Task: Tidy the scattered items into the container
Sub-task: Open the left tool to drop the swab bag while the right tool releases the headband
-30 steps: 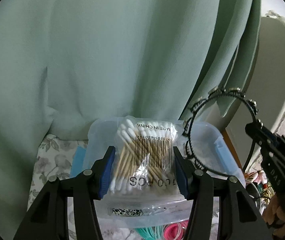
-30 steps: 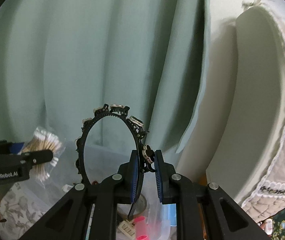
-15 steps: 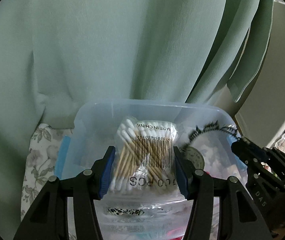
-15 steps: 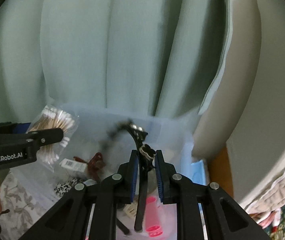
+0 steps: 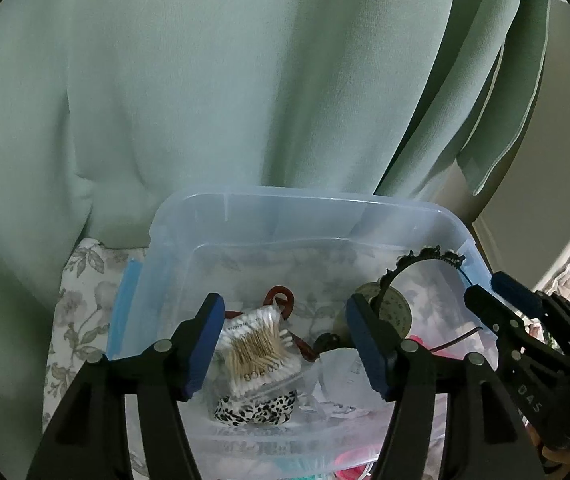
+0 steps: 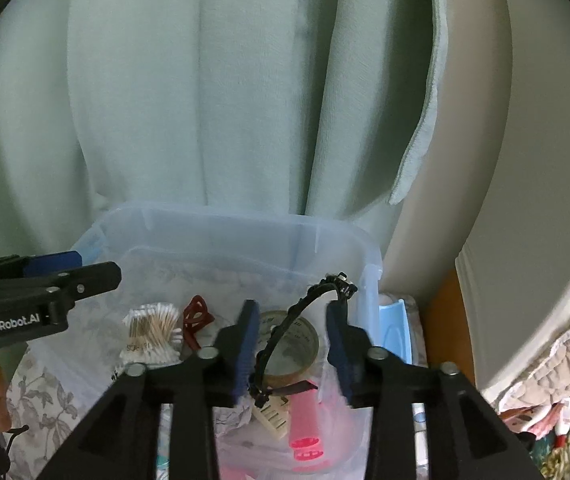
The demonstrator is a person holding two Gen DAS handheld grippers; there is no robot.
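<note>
A clear plastic container stands on a floral cloth. Inside lie a bag of cotton swabs, a black beaded headband leaning on the right wall, a tape roll, a dark red clip, a leopard-print item and a pink roller. My left gripper is open and empty above the swab bag. My right gripper is open and empty, with the headband below it.
A pale green curtain hangs right behind the container. A light blue lid lies to its right, by a white wall and a quilted cover. Pink and teal hair ties lie in front.
Both grippers have opened. The swab bag dropped from the left gripper into the container, and the headband dropped from the right gripper to lean against the container's right wall.
</note>
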